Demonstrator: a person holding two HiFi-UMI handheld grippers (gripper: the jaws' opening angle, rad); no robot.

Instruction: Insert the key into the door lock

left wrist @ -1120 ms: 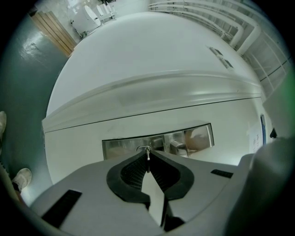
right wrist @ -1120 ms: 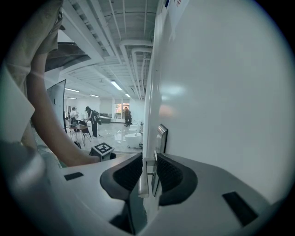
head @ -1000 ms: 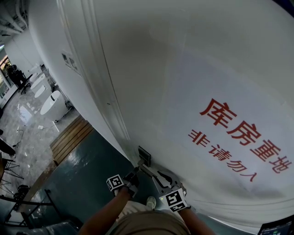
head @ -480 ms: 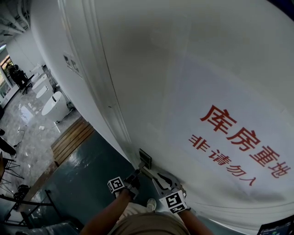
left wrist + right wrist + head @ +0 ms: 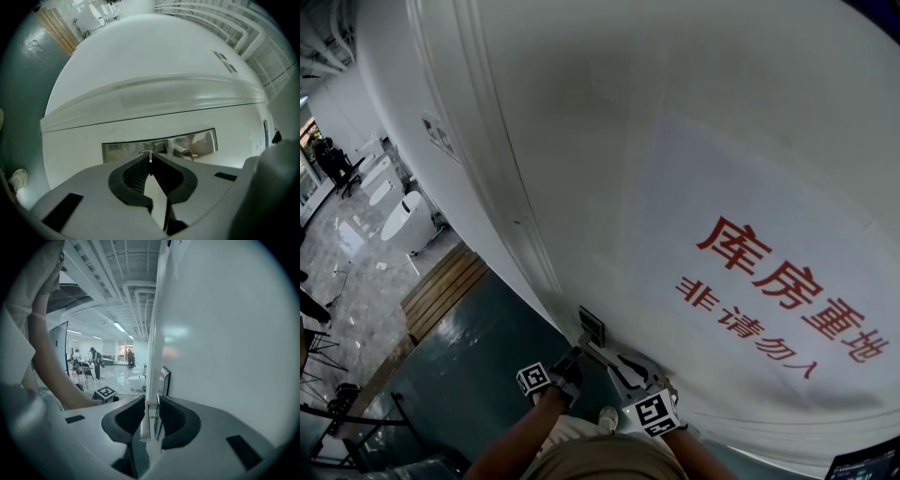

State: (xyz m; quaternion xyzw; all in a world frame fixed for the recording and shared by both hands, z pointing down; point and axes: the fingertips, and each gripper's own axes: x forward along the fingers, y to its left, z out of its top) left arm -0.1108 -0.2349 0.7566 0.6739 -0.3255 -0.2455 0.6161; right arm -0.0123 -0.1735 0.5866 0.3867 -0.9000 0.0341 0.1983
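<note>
Key (image 5: pixel 149 154) sits pinched at the very tips of the left gripper's (image 5: pixel 149 159) closed jaws, just in front of the metal lock plate (image 5: pixel 201 140) on the door (image 5: pixel 675 141). Right gripper's (image 5: pixel 152 398) jaws clamp the door handle (image 5: pixel 144 423) between them.

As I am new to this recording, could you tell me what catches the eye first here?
Large red lettering dominates the white door at the head view's right. Low down, the left claw pinches a thin key before the metal lock plate, while the right claw clamps the door handle.
</note>
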